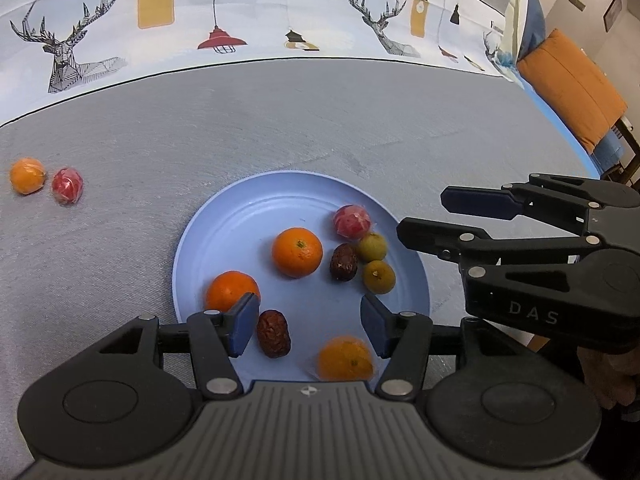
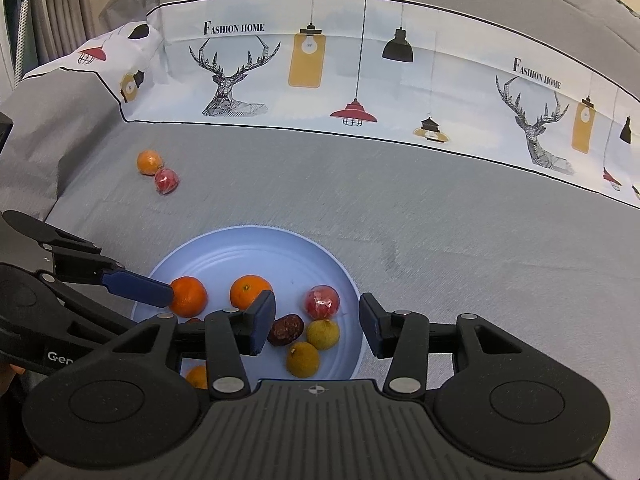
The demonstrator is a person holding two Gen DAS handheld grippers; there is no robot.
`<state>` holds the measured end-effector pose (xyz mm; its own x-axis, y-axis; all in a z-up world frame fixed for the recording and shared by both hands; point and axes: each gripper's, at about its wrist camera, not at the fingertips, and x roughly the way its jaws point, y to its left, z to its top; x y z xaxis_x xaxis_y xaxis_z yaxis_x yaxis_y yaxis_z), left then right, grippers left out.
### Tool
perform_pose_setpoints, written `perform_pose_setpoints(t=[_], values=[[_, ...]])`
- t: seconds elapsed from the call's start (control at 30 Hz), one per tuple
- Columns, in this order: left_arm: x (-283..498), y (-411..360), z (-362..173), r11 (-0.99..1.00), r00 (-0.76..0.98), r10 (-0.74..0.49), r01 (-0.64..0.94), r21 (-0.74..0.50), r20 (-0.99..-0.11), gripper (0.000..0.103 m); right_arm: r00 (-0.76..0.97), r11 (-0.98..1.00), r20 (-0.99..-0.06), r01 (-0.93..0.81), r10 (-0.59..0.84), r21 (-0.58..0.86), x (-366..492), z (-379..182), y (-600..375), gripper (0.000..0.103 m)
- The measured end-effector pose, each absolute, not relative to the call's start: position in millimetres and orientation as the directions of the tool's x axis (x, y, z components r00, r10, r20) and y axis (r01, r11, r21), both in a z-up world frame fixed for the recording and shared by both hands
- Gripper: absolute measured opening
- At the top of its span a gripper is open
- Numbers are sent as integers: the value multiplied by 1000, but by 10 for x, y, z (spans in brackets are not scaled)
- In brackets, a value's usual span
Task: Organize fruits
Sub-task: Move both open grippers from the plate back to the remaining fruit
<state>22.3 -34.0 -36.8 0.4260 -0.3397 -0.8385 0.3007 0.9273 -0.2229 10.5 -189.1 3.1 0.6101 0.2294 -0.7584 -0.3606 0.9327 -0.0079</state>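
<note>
Left gripper: jaws spread apart and empty, hovering over the near edge of the blue plate
Left view, near the gripper: a dark date sits just off the left pad, a wrapped orange just off the right pad, neither one touched
Left view, plate middle: two bare oranges, one dead centre, the other on the plate's left side, partly behind the left pad
Left view, plate right side: a red wrapped fruit, two yellow-green fruits and a second date, all bunched close
Left view, off the plate: a small orange and a red wrapped one sit side by side on the grey cloth, well off to the plate's left
Left view, right edge: the right gripper pokes in over the plate's right rim
Right view, gripper: right one, jaws part open, nothing pinched; it's over the plate's near-right part
Right view, between the pads: a date, the yellow-green pair and the red wrapped fruit lie below, untouched
Right view, plate left: the left gripper's blue pad overlaps one orange; can't tell if it touches
Right view, off the plate: the loose pair is far up-left of the plate
</note>
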Motion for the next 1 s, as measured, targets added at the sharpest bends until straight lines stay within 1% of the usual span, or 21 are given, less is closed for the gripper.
perform_pose_setpoints(t=[0.23,0.37,0.57,0.73,0.8,0.87,0.9,0.97,1.0], values=[[230,-326,-344,933,444,-328,292,-212,-834,61,616,937,-755,-350,225,-7,107,43,-1887,49],[243,-284,-322,937,459,-325,272,-218,-827,55,617,934,-754,-356,226,-12,107,41,-1873,49],[271,-221,-269,950,494,-297,237,-202,-817,45,621,936,-751,-351,224,-10,107,46,-1875,49],[282,-161,-213,965,534,-254,201,-170,-806,41,626,938,-747,-347,222,-12,110,59,-1875,49],[276,-148,-179,972,558,-227,186,-146,-798,35,629,939,-745,-345,222,-12,114,65,-1880,49],[274,-126,-139,978,585,-197,170,-119,-787,32,633,940,-742,-341,221,-11,119,76,-1883,49],[273,-114,-116,981,597,-184,161,-107,-781,25,635,941,-741,-340,221,-11,126,80,-1885,49],[270,-90,-50,987,628,-144,146,-66,-765,18,639,942,-737,-335,222,-7,134,91,-1888,49],[269,-74,-16,989,638,-132,140,-54,-758,18,640,943,-736,-332,222,-4,135,92,-1891,49]])
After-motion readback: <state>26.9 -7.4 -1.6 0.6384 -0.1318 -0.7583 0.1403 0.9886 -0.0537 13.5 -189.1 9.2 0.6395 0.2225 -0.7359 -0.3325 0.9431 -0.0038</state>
